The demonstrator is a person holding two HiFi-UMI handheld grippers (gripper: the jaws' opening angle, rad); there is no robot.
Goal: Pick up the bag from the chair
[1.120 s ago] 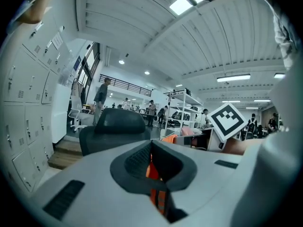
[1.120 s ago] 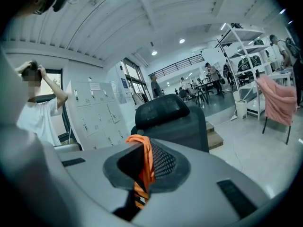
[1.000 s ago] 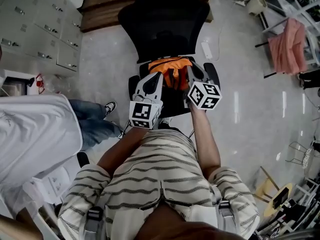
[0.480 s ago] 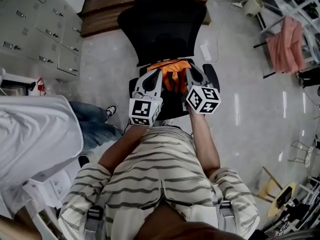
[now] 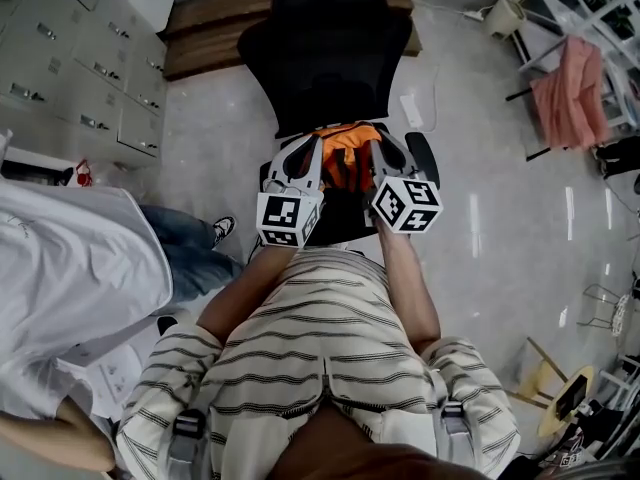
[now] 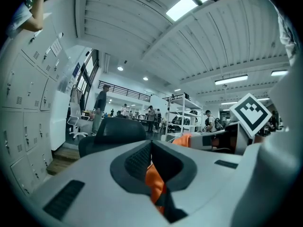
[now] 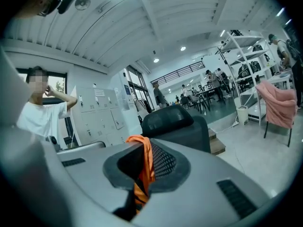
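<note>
An orange bag (image 5: 345, 148) hangs between my two grippers, above the seat of a black office chair (image 5: 325, 43). My left gripper (image 5: 312, 148) is shut on the bag's left side, and orange fabric (image 6: 154, 186) is pinched between its jaws. On the bag's right side my right gripper (image 5: 378, 150) is shut, with an orange strap (image 7: 144, 167) caught between its jaws. Both grippers point level across the room, toward the chair's backrest (image 7: 175, 124). The bag's lower part is hidden by the grippers.
Grey lockers (image 5: 75, 58) line the left side. A wooden platform (image 5: 215, 23) lies behind the chair. A person in a white shirt (image 5: 70, 268) stands close at the left. A pink cloth (image 5: 570, 78) hangs on a rack at the right.
Both grippers have moved slightly away from me with the bag, toward the backrest. The person at the left shifted a little.
</note>
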